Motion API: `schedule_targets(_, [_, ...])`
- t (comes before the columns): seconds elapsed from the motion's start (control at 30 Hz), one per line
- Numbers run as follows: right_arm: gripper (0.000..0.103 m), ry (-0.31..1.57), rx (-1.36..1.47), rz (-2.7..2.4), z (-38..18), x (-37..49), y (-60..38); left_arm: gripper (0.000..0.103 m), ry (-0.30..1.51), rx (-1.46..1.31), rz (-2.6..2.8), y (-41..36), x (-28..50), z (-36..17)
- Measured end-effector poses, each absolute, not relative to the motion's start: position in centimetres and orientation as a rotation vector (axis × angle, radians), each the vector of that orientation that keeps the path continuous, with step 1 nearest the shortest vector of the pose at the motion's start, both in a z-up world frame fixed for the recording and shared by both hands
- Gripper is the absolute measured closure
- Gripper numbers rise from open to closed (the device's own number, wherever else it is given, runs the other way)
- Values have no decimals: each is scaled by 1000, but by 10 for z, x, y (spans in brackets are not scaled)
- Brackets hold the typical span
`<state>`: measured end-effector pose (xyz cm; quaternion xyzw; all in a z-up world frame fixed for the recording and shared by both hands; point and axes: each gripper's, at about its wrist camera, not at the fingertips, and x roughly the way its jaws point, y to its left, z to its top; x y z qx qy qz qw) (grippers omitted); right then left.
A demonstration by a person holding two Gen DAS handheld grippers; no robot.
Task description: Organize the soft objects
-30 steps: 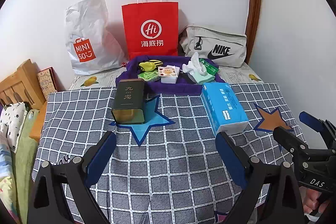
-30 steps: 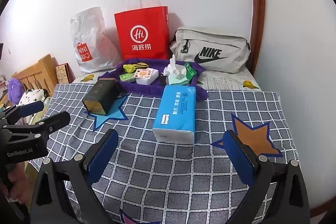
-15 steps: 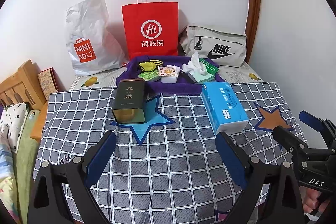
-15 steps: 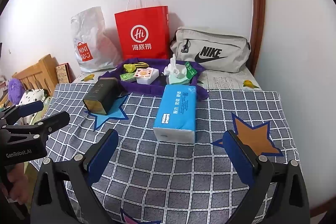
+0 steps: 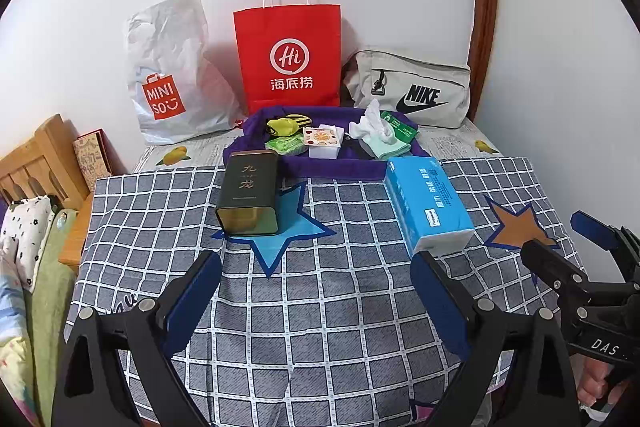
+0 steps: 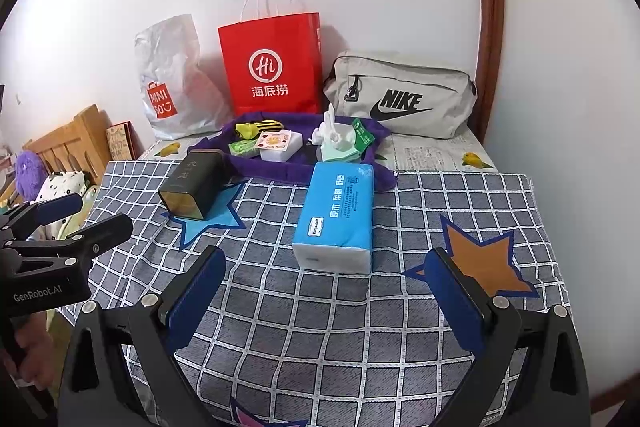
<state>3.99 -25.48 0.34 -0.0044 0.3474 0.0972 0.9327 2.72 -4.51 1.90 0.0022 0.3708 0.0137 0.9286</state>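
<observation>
Left gripper [image 5: 316, 291] released, hovering over checked cloth [image 5: 320, 327]. At 11 o'clock — dark tea tin [image 5: 249, 198] lying on blue star. At 1 o'clock — blue tissue pack [image 5: 427, 201], front of purple tray [image 5: 340, 167]. Right gripper [image 6: 324, 291] likewise released, empty.

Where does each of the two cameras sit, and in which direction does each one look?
Left wrist: sits on the left gripper, looks forward over the checked grey cloth toward the dark rectangular tea tin; the right gripper shows at its right edge.
Right wrist: sits on the right gripper, faces the blue soft tissue pack; the left gripper shows at its left edge.
Shared: tin, tissue pack, purple fabric tray, red paper bag.
</observation>
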Motion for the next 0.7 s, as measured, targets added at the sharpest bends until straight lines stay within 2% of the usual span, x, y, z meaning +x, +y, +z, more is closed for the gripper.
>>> schedule_targets(0.7, [4,704,-18,204,7,38,-253,7,756,-5,47,-40,26,22])
